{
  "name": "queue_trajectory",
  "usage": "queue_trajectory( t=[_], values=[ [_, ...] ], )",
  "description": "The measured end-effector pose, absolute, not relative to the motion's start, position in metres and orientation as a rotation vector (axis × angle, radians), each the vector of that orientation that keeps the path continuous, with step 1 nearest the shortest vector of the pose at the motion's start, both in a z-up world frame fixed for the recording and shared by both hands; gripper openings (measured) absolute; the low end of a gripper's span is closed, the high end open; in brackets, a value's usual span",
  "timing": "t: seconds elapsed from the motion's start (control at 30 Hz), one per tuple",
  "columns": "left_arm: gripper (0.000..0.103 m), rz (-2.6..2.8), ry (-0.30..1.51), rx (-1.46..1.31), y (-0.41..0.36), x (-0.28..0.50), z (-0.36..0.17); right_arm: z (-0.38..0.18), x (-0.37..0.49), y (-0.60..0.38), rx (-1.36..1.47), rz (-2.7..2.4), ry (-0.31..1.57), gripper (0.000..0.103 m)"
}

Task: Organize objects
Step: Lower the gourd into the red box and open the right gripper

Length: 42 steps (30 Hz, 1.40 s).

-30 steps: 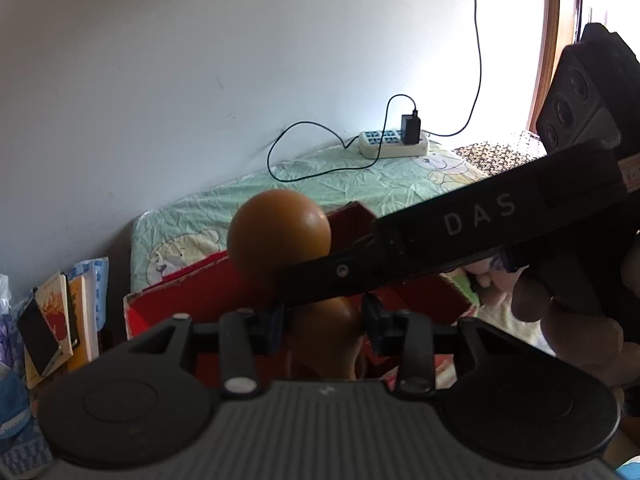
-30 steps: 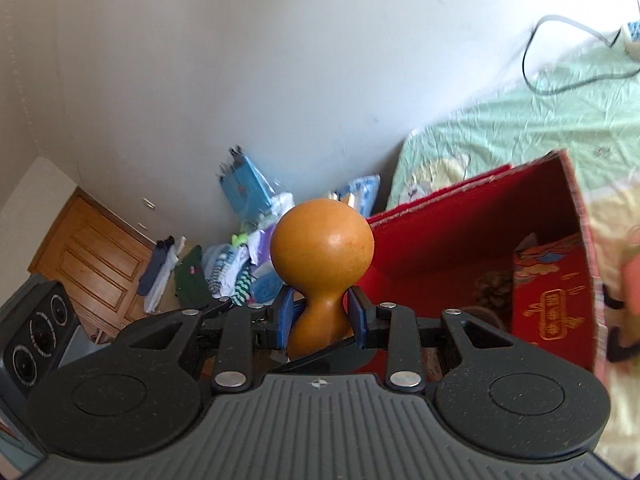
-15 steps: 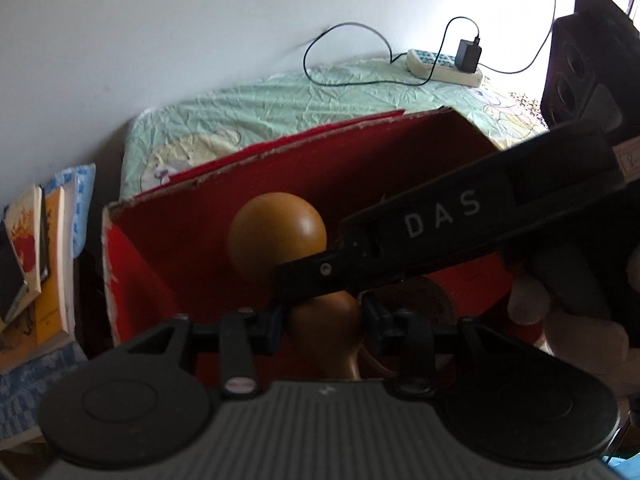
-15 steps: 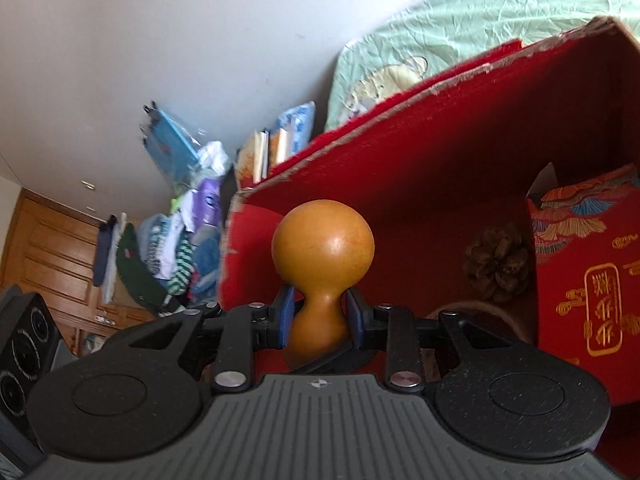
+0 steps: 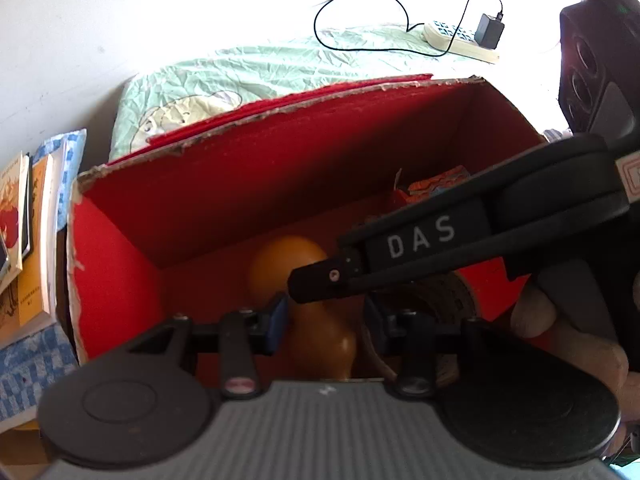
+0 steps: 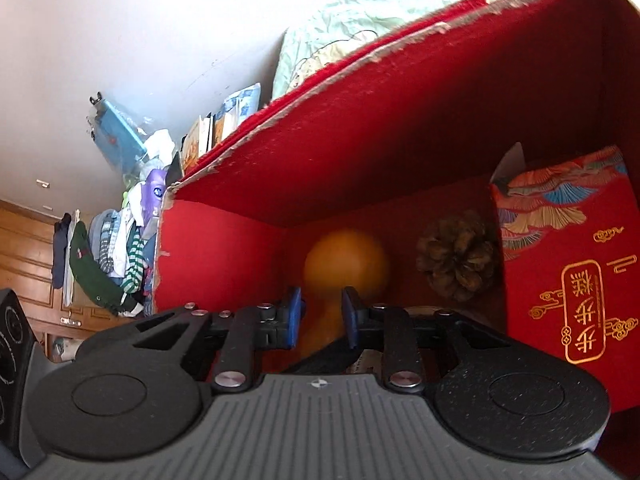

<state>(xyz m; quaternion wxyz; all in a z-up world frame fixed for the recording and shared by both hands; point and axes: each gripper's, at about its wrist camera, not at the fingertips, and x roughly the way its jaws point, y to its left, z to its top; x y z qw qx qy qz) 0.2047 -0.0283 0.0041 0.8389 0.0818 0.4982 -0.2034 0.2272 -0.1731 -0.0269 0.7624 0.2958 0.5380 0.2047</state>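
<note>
Right gripper [image 6: 320, 312]: blue pads spread, a gap showing either side of the gourd's [image 6: 346, 266] narrow neck; released. Left gripper [image 5: 322, 322]: pads stand wide of the gourd [image 5: 286, 266], also slack. Gourd is smooth, orange-brown, two-lobed, lying inside the red cardboard box [image 6: 400, 140] with torn rim. The right gripper's black finger, lettered "DAS", crosses the left view and hides part of the gourd. Beside the gourd: scaly pinecone [image 6: 456, 258], then red gift carton [image 6: 568, 276] with gold characters. Beyond: crinkled green sheet [image 5: 260, 68], power strip [image 5: 460, 40].
</note>
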Motion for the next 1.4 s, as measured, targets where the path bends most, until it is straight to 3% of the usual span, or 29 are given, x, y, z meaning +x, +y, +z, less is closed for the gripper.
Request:
queue_trajectory(
  t=[0.73,1.2,1.4],
  values=[
    [0.058,-0.295,1.026,0.189,-0.026,0.188,0.008,-0.030,0.218,-0.181,0.669,0.370,1.094,0.025],
    [0.075,-0.143,0.911,0.179,-0.019,0.148,0.055,0.008,0.172,-0.182,0.612,0.398,0.926,0.026],
    [0.076,-0.089,0.894,0.174,-0.019,0.125,0.065,0.019,0.153,-0.181,0.588,0.472,0.895,0.026]
  ],
)
